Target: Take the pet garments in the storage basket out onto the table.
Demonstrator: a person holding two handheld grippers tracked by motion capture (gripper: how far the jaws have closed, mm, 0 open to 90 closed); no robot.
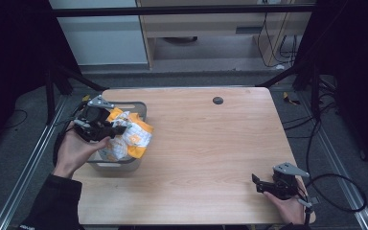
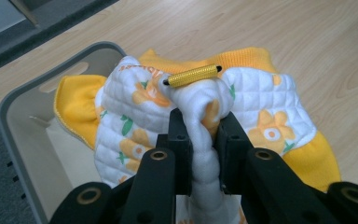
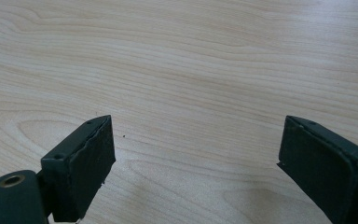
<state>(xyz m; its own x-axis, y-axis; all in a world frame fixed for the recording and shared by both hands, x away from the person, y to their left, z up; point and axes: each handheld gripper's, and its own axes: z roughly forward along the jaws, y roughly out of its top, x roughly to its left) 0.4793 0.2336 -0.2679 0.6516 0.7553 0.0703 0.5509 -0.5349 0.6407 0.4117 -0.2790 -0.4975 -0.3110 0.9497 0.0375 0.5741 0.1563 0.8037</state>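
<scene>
Quilted garment — white with orange flowers, orange trim, a gold knurled toggle at the top fold — is seen bunched over the right rim of the grey bin, part inside, part draped onto the wooden surface. In the high view the garment sits at the left side of the surface, over the bin.

A ridge of white fabric is pinched between the jaws of the left gripper; jaws clenched on the garment, cloth bulging above them. In the high view the left gripper is held over the bin by the person's left hand.

Right gripper: jaws spread wide, nothing between them, bare wood beneath. In the high view the right gripper is well apart from the garment, near the right front corner.

Progress, judged: grasp secured, garment half over the rim — whether it is going in or coming out cannot be told. Transfer not yet finished; release remains. Right gripper uninvolved so far.
</scene>
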